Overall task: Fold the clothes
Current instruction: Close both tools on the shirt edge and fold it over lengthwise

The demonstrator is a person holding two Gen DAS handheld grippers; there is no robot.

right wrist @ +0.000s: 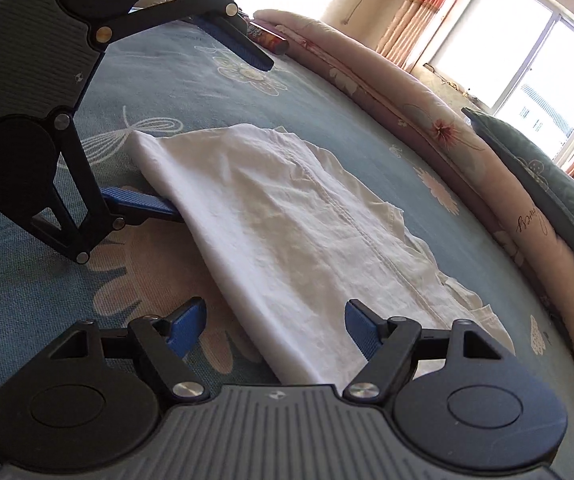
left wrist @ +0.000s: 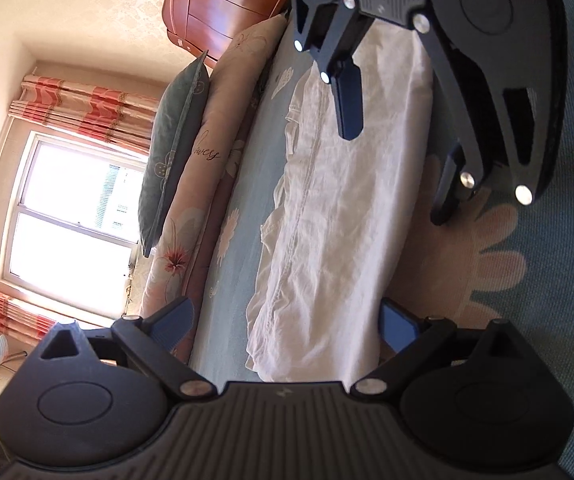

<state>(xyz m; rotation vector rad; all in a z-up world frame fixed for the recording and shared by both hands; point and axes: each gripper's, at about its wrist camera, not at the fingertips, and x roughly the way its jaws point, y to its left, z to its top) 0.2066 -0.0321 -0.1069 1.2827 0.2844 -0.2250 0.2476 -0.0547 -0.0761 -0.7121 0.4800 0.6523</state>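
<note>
On the bed (right wrist: 247, 120) the white garment (right wrist: 287, 232) lies folded lengthwise; crosswise folds remain; left gripper (left wrist: 287, 332) and right gripper (right wrist: 275, 332) both gape, straddling its edge, unclamped.

The left gripper (left wrist: 287, 330) has its two blue fingers (left wrist: 175, 326) wide apart, and they pinch nothing. It points a little downward. The right gripper (right wrist: 275, 330) is wide open too, with its blue fingers (right wrist: 187, 326) far from each other, tipped down more steeply. The two grippers face each other from opposite ends, well apart.
</note>
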